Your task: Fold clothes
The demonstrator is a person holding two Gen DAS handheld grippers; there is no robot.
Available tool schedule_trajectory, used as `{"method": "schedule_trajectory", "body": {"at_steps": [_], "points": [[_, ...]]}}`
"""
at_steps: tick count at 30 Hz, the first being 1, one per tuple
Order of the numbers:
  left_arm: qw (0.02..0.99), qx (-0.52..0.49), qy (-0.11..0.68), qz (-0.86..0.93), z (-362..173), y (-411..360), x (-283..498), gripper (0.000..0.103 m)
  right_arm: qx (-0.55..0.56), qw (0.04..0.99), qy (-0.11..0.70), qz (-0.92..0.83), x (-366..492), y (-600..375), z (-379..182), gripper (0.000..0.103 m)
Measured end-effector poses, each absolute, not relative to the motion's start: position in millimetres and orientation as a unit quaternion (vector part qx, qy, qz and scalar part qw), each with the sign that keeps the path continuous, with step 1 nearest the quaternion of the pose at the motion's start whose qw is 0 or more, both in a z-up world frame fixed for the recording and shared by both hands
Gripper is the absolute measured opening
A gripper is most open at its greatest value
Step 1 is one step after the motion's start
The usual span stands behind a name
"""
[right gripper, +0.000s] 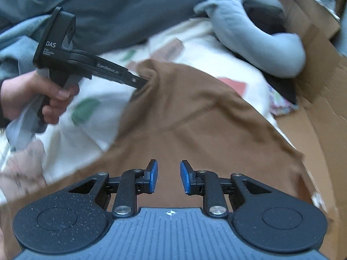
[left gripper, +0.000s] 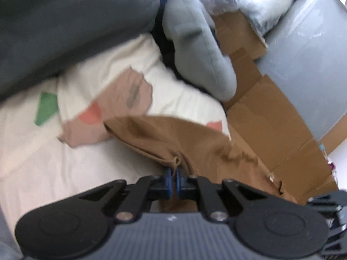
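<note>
A brown garment (left gripper: 184,138) lies spread on a white patterned bedsheet (left gripper: 65,162), its right side hanging onto flattened cardboard. My left gripper (left gripper: 173,172) is shut on a bunched edge of the garment, blue pads pressed together around the fabric. In the right wrist view the left gripper (right gripper: 145,82), held by a hand (right gripper: 32,95), pinches the garment's (right gripper: 190,112) far left corner. My right gripper (right gripper: 169,173) hovers over the near part of the brown cloth, open, with nothing between its blue pads (right gripper: 153,175).
A grey U-shaped pillow (right gripper: 260,43) lies at the back right on the bed. A dark grey blanket (right gripper: 119,6) is heaped along the far side. Flattened cardboard (left gripper: 271,119) borders the bed on the right, beside a pale grey plastic-wrapped object (left gripper: 303,54).
</note>
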State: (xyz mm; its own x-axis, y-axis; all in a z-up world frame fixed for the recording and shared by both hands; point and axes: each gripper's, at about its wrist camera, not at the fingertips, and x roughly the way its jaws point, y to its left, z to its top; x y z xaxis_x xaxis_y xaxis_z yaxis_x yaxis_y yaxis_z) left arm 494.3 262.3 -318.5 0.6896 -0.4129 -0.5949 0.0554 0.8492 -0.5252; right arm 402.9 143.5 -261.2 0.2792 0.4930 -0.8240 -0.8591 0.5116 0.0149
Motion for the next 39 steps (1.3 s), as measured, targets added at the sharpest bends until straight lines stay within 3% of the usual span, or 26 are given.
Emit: {"method": "schedule_trajectory", "body": {"at_steps": [13,26,29,33,39], "points": [[0.889,-0.243,0.383,-0.058,-285.1,314.1,468.6,0.007,-0.204,0.760,0.409,0.462,387.7,203.8,-295.2,0.030],[0.877,-0.228,0.421,-0.052,-310.9,300.1,436.6,0.047,-0.218,0.760,0.425,0.441,398.0,204.0,-316.1,0.030],[0.886,-0.198,0.417,-0.052,-310.0,290.5,434.9,0.046,-0.219,0.760,0.428,0.438,399.9,201.6,-319.5,0.030],[0.884,-0.207,0.412,-0.075,-311.0,282.6,437.3,0.031,-0.218,0.760,0.429,0.437,401.6,199.9,-321.1,0.030],[0.875,-0.185,0.443,-0.065,-326.9,265.7,446.1,0.029,-0.218,0.761,0.426,0.437,401.9,195.5,-318.4,0.030]]}}
